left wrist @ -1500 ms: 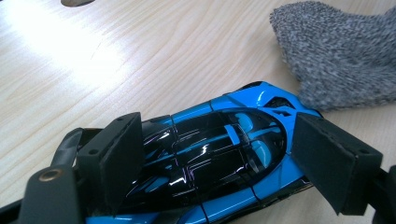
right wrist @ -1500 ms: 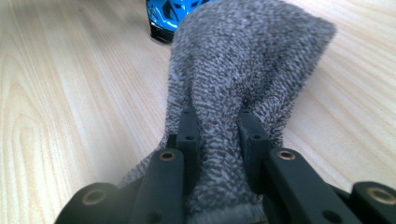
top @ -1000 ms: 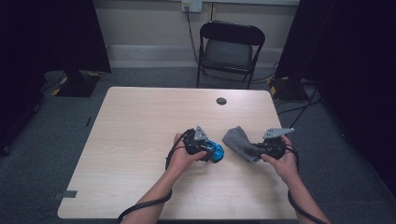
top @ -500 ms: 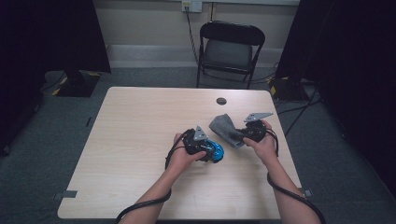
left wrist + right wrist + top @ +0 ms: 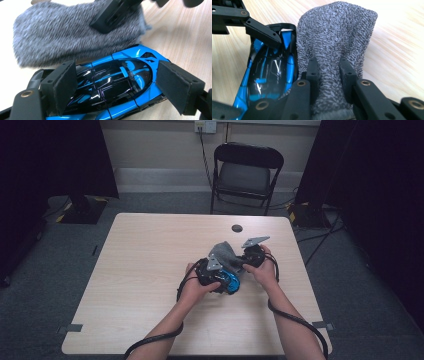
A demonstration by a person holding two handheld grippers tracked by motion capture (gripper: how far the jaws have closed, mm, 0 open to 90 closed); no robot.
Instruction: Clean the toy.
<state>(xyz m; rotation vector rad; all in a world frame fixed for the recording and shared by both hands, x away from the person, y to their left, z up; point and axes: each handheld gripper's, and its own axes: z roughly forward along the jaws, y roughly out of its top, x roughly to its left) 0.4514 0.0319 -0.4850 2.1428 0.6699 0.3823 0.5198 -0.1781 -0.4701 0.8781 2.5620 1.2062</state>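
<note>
- My left gripper (image 5: 223, 281) is a chunky black body with a grey three-cornered plate on top.
- Same deal on the right gripper (image 5: 239, 263): black housing, grey triangular plate on top.
- A thick black cable trails back from each one, looping along my forearms.
- Up close, the jaws are matte black linkage bars with brass-coloured pivot rivets and small screw holes.
- The left gripper's pads (image 5: 62, 85) are squarish blocks of black foam.
- Forearms are bare, no sleeves in view.
</note>
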